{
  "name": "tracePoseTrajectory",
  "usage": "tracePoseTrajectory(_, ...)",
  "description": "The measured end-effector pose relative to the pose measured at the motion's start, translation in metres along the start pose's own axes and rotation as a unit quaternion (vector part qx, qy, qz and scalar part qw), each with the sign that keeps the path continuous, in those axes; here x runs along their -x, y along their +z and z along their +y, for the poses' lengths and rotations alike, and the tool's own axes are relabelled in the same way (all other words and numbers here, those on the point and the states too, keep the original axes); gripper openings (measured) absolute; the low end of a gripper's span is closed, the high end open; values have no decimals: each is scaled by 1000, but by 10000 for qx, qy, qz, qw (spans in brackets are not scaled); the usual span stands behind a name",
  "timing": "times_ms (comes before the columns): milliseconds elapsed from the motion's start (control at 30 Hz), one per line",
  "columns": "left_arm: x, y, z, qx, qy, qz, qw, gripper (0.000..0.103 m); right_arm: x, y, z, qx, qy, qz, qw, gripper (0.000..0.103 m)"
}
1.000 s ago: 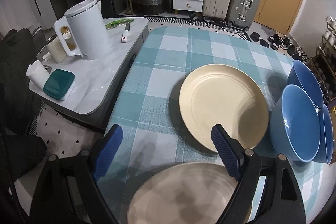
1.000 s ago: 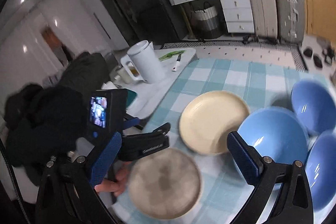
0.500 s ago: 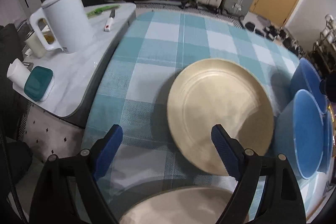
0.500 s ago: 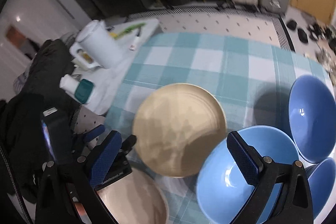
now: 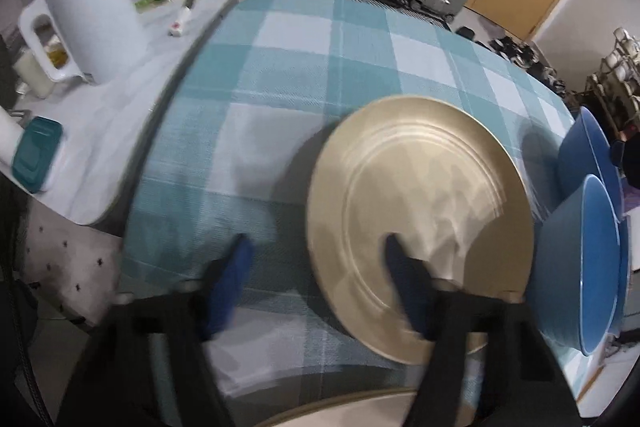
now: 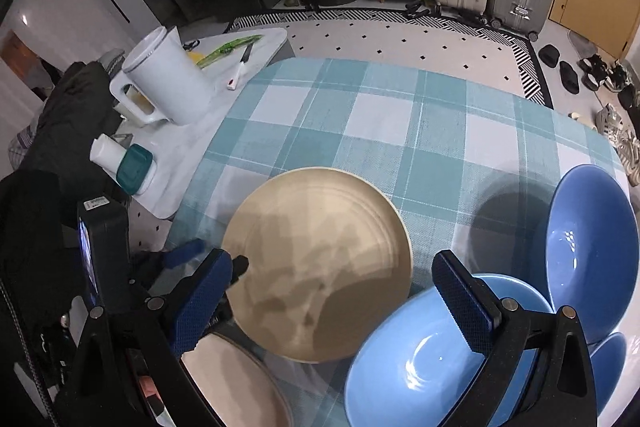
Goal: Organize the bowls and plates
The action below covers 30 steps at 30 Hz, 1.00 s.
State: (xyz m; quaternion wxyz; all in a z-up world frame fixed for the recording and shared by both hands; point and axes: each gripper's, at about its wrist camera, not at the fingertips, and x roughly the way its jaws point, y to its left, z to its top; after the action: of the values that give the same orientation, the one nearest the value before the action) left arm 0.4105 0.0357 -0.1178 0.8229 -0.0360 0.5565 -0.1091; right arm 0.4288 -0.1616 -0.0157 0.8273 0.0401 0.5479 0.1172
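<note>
The left gripper point(image 5: 316, 259), jaws wide, straddles the near-left rim of the beige plate point(image 5: 420, 211) lying mid-table beside the blue bowls point(image 6: 432, 359). It seems about to grip that rim; closing squarely comes next. The right gripper point(image 6: 332, 303) hovers wide, empty.

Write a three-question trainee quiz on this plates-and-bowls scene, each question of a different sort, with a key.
1. True or false: the left gripper is shut on the beige plate.
2. How many blue bowls show in the right wrist view?
A) one B) two C) three
3. Fill in: the white pitcher stands on the ____ side table, not on the checked tablecloth.

Key: 1 false, it is open, one finger over the plate. 2 C. 3 white.
</note>
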Motion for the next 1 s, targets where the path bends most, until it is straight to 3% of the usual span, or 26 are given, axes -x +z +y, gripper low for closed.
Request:
tracePoseTrajectory(33,-1,0,0,-3,-137,26,9999,41,-2,1,1,43,-41,28,10000,102)
tracePoseTrajectory(67,-3,0,-1,-30,-199,42,9998,40,-4,3,1,84,-95,48,9999,102)
tracePoseTrajectory(367,-14,-5,0,-183,-183,288,9992,14,-13,8,0,306,-434,173,9984,102)
tracePoseTrajectory(1000,-11,-12,-3,-652,31,132,9978,13,-29,5,1,203,-292,385,9986,102)
